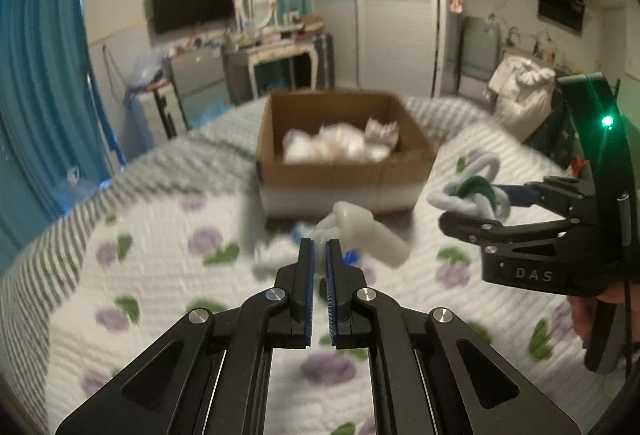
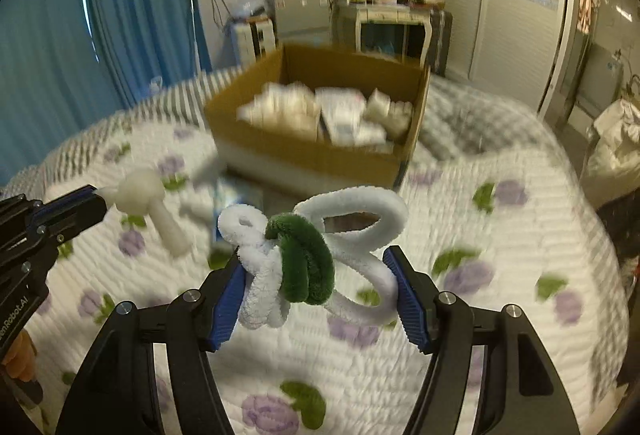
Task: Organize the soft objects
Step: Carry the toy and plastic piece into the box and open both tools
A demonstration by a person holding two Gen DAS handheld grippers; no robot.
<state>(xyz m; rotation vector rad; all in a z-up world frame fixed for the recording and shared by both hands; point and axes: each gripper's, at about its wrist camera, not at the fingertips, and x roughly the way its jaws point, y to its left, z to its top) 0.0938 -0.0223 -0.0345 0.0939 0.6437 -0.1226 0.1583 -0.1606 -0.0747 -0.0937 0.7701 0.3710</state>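
Note:
My left gripper (image 1: 320, 249) is shut on a white soft mushroom-shaped toy (image 1: 362, 231) and holds it above the bed; the toy also shows in the right wrist view (image 2: 154, 209). My right gripper (image 2: 318, 267) is shut on a white and green fuzzy twisted-loop toy (image 2: 316, 255), seen from the side in the left wrist view (image 1: 472, 195). An open cardboard box (image 1: 344, 171) with white soft items inside stands on the bed ahead; it also shows in the right wrist view (image 2: 316, 155).
The bed has a white quilt with purple flowers (image 1: 160, 267) and a grey striped blanket (image 1: 72, 227). A blurred white and blue item (image 2: 224, 203) lies in front of the box. Blue curtains, a dresser and a wardrobe stand beyond.

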